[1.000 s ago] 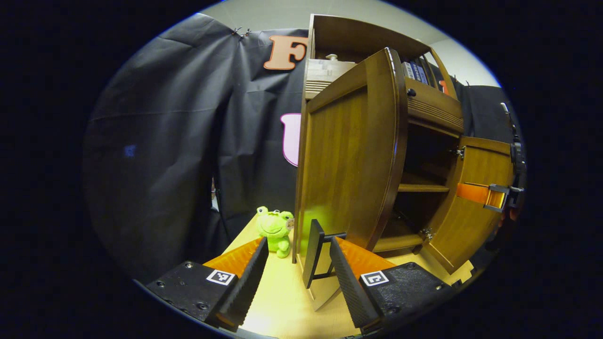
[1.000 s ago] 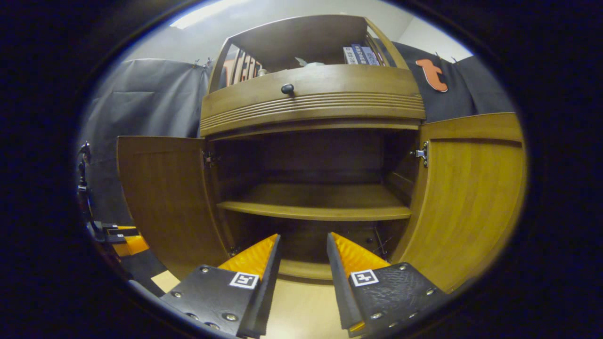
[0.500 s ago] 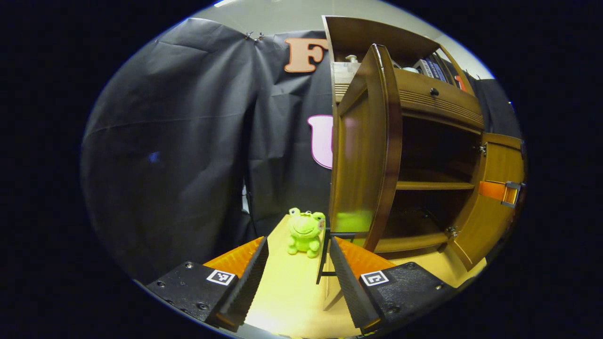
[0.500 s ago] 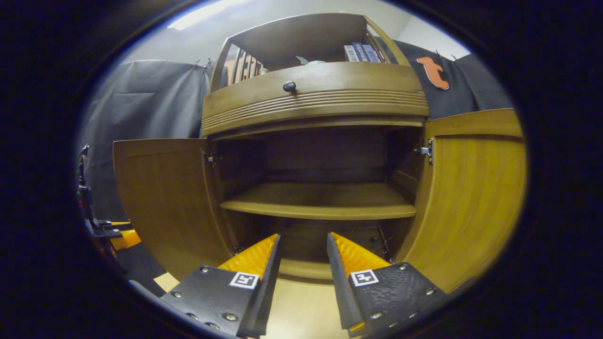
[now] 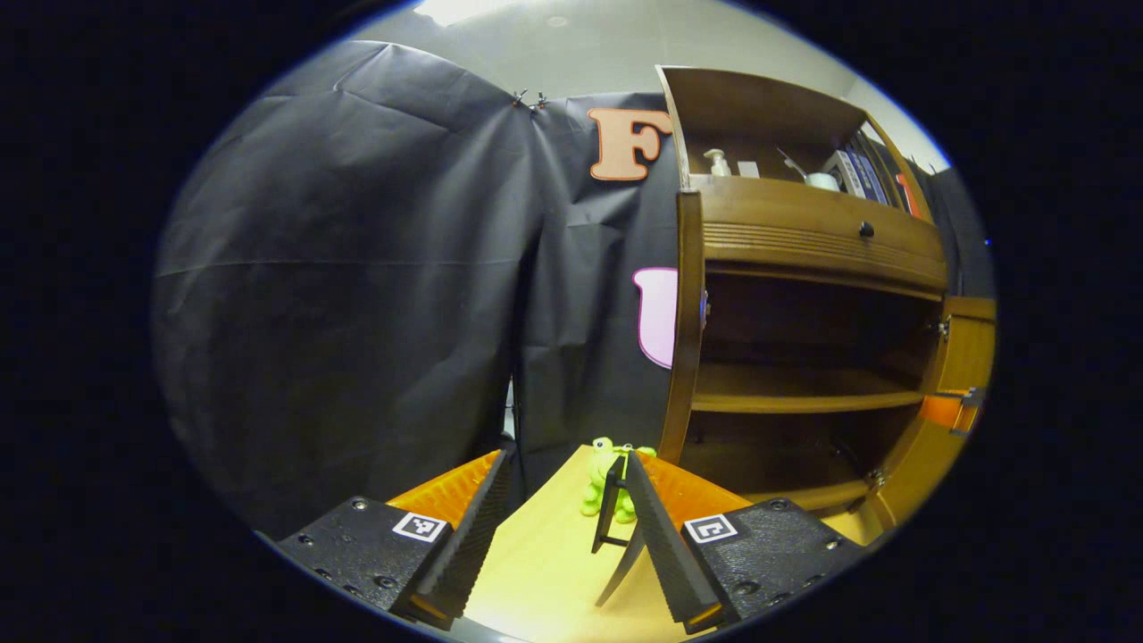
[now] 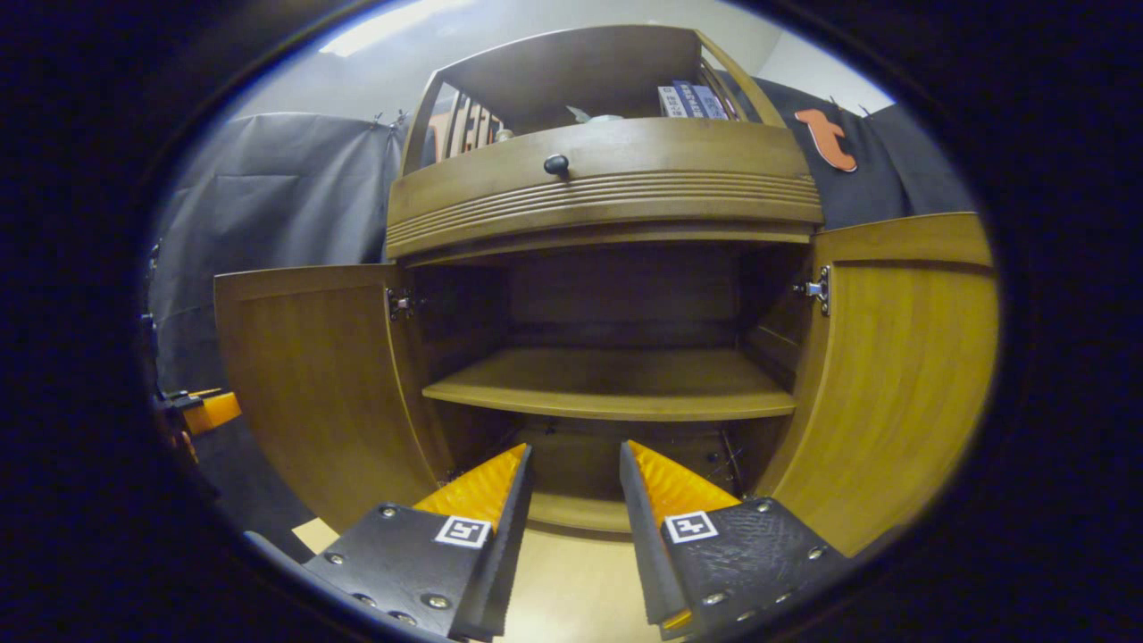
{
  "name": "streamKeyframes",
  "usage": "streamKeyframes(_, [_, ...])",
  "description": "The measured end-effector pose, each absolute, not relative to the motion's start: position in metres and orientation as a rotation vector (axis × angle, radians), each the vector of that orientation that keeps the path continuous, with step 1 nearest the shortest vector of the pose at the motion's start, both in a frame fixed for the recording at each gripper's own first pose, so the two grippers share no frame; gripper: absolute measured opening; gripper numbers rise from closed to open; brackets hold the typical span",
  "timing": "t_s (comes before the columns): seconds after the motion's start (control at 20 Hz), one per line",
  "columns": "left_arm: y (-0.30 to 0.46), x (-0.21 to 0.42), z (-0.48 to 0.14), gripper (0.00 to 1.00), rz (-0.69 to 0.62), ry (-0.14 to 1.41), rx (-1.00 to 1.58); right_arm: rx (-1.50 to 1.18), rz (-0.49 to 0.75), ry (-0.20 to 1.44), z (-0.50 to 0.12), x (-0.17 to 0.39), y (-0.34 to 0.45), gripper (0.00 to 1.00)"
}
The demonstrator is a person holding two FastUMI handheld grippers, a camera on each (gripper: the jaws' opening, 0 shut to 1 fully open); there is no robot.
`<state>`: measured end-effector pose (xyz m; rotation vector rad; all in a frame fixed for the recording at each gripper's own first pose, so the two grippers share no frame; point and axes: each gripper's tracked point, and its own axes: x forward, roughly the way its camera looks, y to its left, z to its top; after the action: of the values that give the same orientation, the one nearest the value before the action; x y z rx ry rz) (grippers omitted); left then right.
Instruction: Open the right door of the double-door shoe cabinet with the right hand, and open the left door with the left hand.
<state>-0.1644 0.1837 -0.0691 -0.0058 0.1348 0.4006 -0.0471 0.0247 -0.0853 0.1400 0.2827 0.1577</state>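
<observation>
Swinging further since a second ago, the left door (image 5: 688, 321) now shows me its thin edge in the left gripper view, fully open. My left gripper (image 5: 563, 527) hangs over the pale worktop (image 5: 545, 572) with its jaws apart and nothing between them; a dark handle (image 5: 610, 513) sits just beside its right finger, and a green frog toy (image 5: 596, 487) stands behind it. In the right gripper view, the cabinet (image 6: 607, 187) gapes, its shelf (image 6: 612, 388) bare, left door (image 6: 312, 375) and right door (image 6: 893, 375) both wide open. My right gripper (image 6: 576, 518) points inside, jaws apart, gripping nothing.
</observation>
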Motion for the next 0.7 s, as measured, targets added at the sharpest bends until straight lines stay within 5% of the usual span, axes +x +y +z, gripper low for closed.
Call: streamKeyframes(0.7, [0.169,-0.158,0.074,0.75,0.41,-0.116,0.06,0.146,0.127,0.206,-0.048,-0.049,0.013,0.56])
